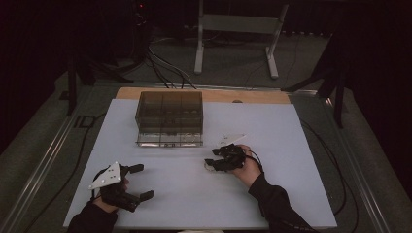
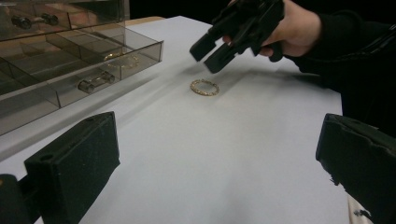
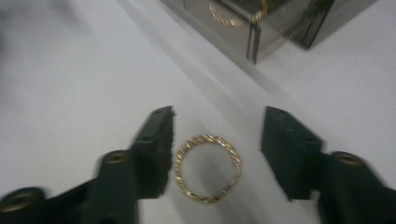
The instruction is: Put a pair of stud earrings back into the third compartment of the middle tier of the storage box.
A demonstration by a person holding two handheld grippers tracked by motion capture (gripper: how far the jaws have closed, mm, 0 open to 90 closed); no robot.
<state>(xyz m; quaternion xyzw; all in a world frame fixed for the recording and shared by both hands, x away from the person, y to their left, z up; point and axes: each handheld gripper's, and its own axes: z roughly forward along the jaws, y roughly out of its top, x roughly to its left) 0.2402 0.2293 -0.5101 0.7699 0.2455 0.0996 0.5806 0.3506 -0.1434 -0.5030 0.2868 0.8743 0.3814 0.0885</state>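
Observation:
A gold chain bracelet (image 3: 208,168) lies flat on the white table top (image 1: 291,145); it also appears as a small ring (image 2: 204,87) in the left gripper view. My right gripper (image 3: 218,117) hovers just over it, open, one jaw on each side of the ring and neither touching. From the left gripper view the right gripper (image 2: 219,46) points down at the bracelet, held in a hand. My left gripper (image 1: 141,182) rests near the front left of the table, open and empty, with its jaws (image 2: 217,135) wide apart.
A smoked clear compartment box (image 1: 169,119) stands at the back middle, its drawer (image 2: 70,70) pulled out with small jewellery in the cells. A gold chain (image 3: 229,18) shows inside it. Cables (image 1: 165,68) and a white stand (image 1: 238,24) lie on the floor beyond the table.

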